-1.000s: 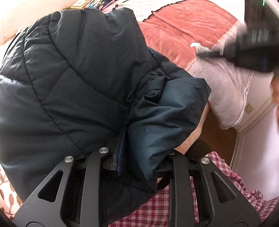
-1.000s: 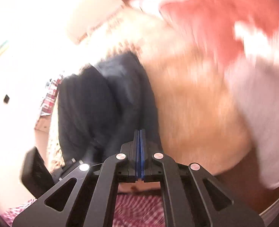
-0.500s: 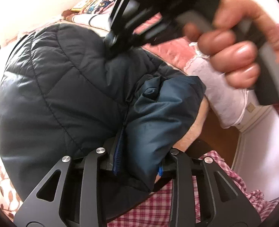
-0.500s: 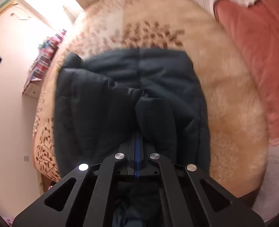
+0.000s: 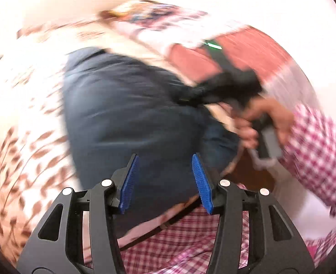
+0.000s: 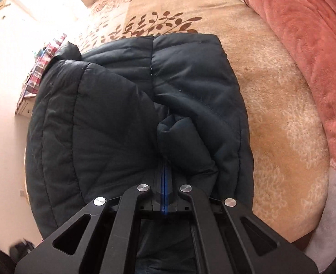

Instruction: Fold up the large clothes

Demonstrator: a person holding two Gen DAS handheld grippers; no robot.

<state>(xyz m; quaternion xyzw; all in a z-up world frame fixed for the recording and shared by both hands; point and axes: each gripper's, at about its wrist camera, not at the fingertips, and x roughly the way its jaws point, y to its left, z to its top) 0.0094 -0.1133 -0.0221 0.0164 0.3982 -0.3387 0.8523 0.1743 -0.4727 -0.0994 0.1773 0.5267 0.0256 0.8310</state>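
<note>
A dark navy quilted puffer jacket (image 6: 122,123) lies folded on a beige leaf-patterned bedspread (image 6: 272,118). It shows blurred in the left wrist view (image 5: 126,114). My right gripper (image 6: 165,171) has its blue pads pressed together at the near edge of the jacket, beside a bunched sleeve or cuff (image 6: 181,141); whether fabric is pinched between them is not clear. My left gripper (image 5: 165,178) is open and empty above the jacket's near edge. The right gripper also shows in the left wrist view (image 5: 222,89), resting on the jacket's right side.
A pink-red plush blanket (image 6: 304,36) lies along the right of the bed, with a white cloth beyond it. A patterned pillow (image 5: 149,16) sits at the bed's head. The person's red checked clothing (image 5: 179,239) is below the left gripper.
My left gripper has let go of the jacket's sleeve and opened, pulling back and up. My right gripper has settled lower onto the jacket's near edge, pads still together.
</note>
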